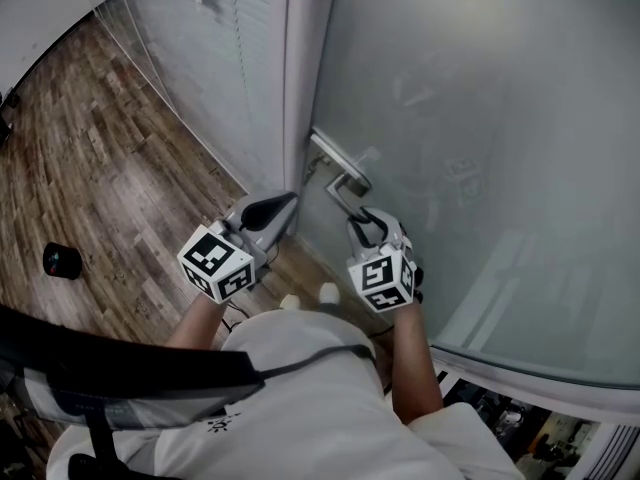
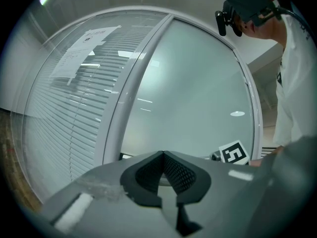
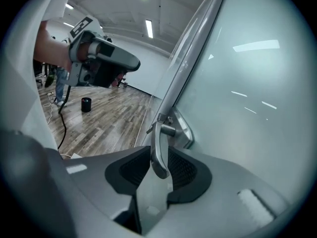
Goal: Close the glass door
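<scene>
- Clearly the right gripper (image 3: 159, 168) is the nearer one. The door handle (image 3: 157, 150) lies straight ahead of it, its lever running lengthwise back into the gap between the jaws.
- Its jaws stand apart around the lever and look loose, not clamped.
- The glass door (image 1: 480, 148) spreads ahead and to its right, with its edge close by the frame (image 1: 300, 68).
- The left gripper (image 1: 272, 208) hangs alongside with its jaws together and empty, clear of the handle.
</scene>
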{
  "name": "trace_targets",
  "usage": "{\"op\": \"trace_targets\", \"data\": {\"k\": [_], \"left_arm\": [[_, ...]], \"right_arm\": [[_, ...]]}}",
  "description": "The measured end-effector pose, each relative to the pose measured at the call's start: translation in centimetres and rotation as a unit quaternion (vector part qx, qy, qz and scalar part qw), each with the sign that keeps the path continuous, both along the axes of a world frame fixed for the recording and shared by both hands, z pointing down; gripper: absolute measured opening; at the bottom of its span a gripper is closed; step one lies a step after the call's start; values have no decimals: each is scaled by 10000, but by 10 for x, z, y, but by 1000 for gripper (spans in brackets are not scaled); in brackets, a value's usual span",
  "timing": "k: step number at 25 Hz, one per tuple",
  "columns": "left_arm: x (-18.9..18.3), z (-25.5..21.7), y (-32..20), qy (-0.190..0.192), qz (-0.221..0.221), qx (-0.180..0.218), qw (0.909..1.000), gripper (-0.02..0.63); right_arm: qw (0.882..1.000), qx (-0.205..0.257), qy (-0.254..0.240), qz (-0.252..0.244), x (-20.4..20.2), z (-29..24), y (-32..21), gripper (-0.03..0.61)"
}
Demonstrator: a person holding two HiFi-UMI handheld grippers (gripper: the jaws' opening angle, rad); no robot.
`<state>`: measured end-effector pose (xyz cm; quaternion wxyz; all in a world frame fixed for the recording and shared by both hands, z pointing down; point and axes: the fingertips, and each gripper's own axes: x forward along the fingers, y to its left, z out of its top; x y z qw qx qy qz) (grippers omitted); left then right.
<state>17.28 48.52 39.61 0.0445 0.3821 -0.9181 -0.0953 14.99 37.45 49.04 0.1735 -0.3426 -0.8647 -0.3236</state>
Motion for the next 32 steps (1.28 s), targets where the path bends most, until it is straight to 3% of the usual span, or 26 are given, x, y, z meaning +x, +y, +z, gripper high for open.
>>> {"op": "trace_targets", "data": {"k": [2,4,5,14,23,32], "left_arm": [[3,4,-4,-11,43,-4,10000,3],[5,12,-8,-23,72,-14,10000,3],[6,15,-10,-20,72,-14,10000,3],[5,5,-36,-99,5,5,10000,3],[0,2,-61,-72,-38,27,10000,3],[-2,5,-61,-77,-102,-13,9999,3]], "right_arm": [[9991,-374,-138,117,5,-12,-2,111],[9956,-888,-225,207,11,-24,-4,26],[9930,-1140,-219,210,14,-29,-4,15],[9548,-2970,-62,80,37,-78,-17,9],[9499,-3126,-12,-75,34,-87,-29,8],[9529,-3033,2,-90,32,-80,-28,8]]}}
